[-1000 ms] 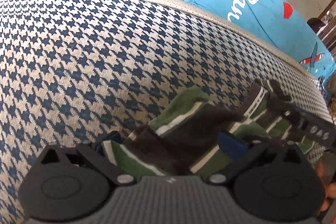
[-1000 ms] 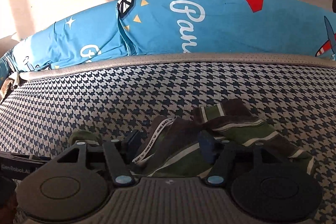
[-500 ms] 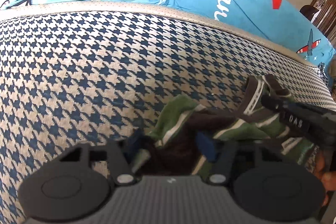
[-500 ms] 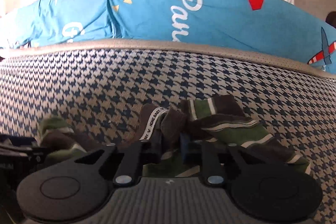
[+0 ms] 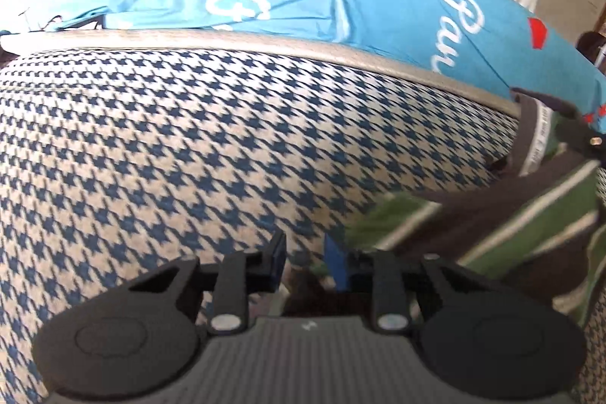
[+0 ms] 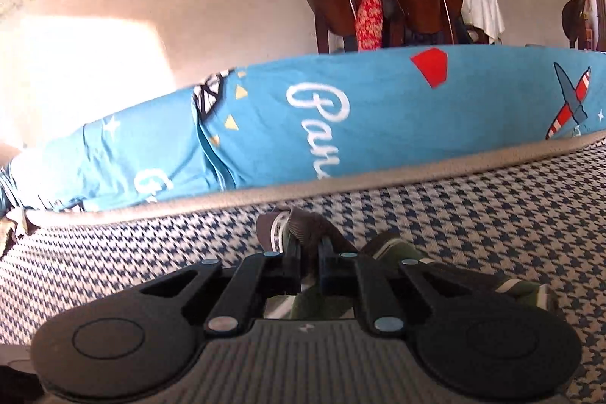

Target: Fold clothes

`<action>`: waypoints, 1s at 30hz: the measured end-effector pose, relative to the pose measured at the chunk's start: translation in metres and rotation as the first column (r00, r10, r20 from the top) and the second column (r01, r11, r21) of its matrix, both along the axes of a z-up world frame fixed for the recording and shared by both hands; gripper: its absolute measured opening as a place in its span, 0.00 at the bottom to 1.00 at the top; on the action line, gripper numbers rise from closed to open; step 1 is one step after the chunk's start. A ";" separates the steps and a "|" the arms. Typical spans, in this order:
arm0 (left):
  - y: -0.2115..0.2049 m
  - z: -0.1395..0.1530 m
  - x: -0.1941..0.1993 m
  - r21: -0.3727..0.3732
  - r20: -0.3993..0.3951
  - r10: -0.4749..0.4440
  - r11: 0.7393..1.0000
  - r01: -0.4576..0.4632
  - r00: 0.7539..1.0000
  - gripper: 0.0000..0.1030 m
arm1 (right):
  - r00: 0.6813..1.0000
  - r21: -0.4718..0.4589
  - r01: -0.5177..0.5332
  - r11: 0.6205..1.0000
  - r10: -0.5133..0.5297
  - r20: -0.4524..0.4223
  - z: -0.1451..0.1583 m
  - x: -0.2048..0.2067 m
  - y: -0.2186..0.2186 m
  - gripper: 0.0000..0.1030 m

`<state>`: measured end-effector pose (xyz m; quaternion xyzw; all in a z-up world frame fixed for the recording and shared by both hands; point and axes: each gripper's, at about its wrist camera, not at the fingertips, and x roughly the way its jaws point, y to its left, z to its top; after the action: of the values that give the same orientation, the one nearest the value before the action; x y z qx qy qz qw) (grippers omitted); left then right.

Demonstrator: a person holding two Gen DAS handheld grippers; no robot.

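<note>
A green, brown and white striped garment point(image 5: 511, 214) with a brown lettered waistband point(image 6: 272, 230) lies bunched on the houndstooth surface. In the left wrist view my left gripper point(image 5: 306, 260) has its jaws closing on a dark fold at the garment's left end. The cloth stretches from there up to the right, where the tip of my right gripper point(image 5: 583, 139) pinches it. In the right wrist view my right gripper point(image 6: 310, 252) has its jaws closing, pads pressed on the waistband, which is raised off the surface. The rest of the garment point(image 6: 394, 248) trails to the right behind the fingers.
The blue-and-cream houndstooth surface point(image 5: 189, 139) ends in a grey piped edge point(image 5: 265, 42). Beyond it lies blue printed bedding point(image 6: 378, 124). Wooden chairs, one draped with a red cloth point(image 6: 363, 6), stand by the far wall.
Both grippers went from open around the garment to closed on it. The right one has risen, lifting the waistband. The garment now sits to the right in the left wrist view.
</note>
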<state>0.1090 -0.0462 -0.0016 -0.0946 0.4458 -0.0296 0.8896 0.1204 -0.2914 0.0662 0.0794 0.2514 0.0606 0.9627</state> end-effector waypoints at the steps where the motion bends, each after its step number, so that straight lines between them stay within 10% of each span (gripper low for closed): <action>1: 0.001 0.000 0.007 -0.017 -0.009 0.005 1.000 -0.005 1.000 0.24 | 1.000 0.015 0.000 1.000 0.000 0.010 0.003 0.000 0.000 0.10; 11: 0.012 -0.003 0.013 -0.102 -0.064 0.040 0.994 -0.047 0.997 0.38 | 0.992 -0.056 0.099 0.994 -0.103 -0.076 -0.011 0.013 0.002 0.22; 17: 0.012 -0.006 0.015 -0.103 -0.069 0.051 0.993 -0.058 0.996 0.48 | 1.000 -0.078 -0.023 0.997 0.022 -0.011 -0.006 -0.002 0.018 0.41; 25: 0.014 -0.008 0.016 -0.103 -0.083 0.066 0.992 -0.075 0.994 0.52 | 0.941 0.022 -0.272 0.962 0.271 -0.204 -0.039 0.004 0.048 0.43; 30: 0.017 -0.008 0.015 -0.102 -0.087 0.077 0.991 -0.086 0.993 0.52 | 0.911 0.002 -0.331 0.943 0.321 -0.258 -0.057 0.004 0.066 0.65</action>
<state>0.1244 -0.0290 -0.0093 -0.1609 0.4760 -0.0130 0.8645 0.1239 -0.2257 0.0089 0.0234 0.3839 0.2044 0.9002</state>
